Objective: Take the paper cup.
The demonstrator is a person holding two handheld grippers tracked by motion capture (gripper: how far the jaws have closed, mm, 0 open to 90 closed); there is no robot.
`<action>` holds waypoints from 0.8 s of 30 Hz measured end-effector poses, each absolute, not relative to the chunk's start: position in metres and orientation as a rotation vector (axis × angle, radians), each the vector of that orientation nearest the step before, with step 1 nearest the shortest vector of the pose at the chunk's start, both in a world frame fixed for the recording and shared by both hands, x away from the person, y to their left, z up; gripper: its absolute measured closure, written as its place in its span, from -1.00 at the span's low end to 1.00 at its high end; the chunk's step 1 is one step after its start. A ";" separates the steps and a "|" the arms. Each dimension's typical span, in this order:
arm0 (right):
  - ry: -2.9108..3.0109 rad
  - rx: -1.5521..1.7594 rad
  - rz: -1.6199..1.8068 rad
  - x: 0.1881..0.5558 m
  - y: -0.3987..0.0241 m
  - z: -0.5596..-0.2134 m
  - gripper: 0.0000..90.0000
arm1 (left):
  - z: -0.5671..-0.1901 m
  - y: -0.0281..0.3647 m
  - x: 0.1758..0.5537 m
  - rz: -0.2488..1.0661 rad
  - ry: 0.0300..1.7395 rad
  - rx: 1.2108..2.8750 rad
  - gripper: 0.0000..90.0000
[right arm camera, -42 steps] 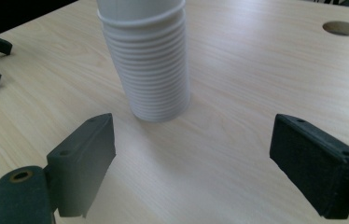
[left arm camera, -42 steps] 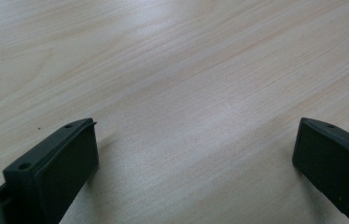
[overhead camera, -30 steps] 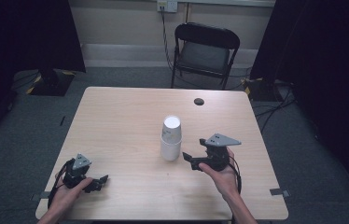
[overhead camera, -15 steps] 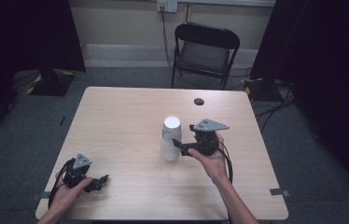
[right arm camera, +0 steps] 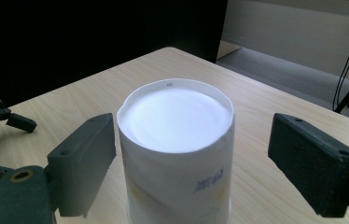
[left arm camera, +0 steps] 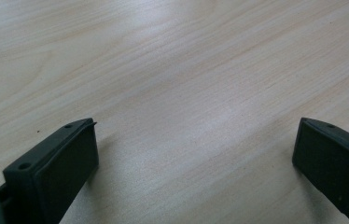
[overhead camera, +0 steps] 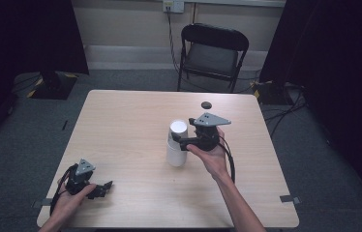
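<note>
Lab: black curtains (overhead camera: 24,34), folding chair (overhead camera: 213,50)

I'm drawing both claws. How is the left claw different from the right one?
The right claw has a white paper cup between its jaws, not yet squeezed; the left claw has bare table between its jaws. The right claw is held up mid-table; the left claw sits low near the table's edge. Both are black and open.

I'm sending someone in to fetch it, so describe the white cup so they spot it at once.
On the light wooden table, look near the middle, just ahead of the right gripper. The white paper cup stands there upside down, the table's tallest thing; its neighbour is a small dark disc.
</note>
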State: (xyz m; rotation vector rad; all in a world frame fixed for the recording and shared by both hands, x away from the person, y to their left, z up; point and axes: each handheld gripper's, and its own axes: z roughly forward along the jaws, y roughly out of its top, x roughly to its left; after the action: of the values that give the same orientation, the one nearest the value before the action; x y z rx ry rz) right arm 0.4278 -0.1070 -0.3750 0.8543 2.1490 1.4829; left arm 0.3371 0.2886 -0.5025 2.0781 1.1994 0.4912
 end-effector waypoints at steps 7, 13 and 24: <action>2.187 0.831 1.509 0.433 -0.098 -0.383 -0.52 | -0.502 0.289 0.337 0.492 1.198 2.080 -1.00; 2.202 0.826 1.512 0.435 -0.096 -0.387 -0.41 | -0.502 0.289 0.337 0.492 1.199 2.079 -1.00; 2.197 0.810 1.496 0.436 -0.095 -0.390 -0.31 | -0.502 0.289 0.337 0.492 1.198 2.081 -1.00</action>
State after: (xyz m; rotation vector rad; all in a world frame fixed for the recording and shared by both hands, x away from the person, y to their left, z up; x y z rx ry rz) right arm 0.4362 -0.0952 -0.3900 0.8096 2.1969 1.4956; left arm 0.3372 0.2887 -0.5024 2.0806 1.1979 0.4915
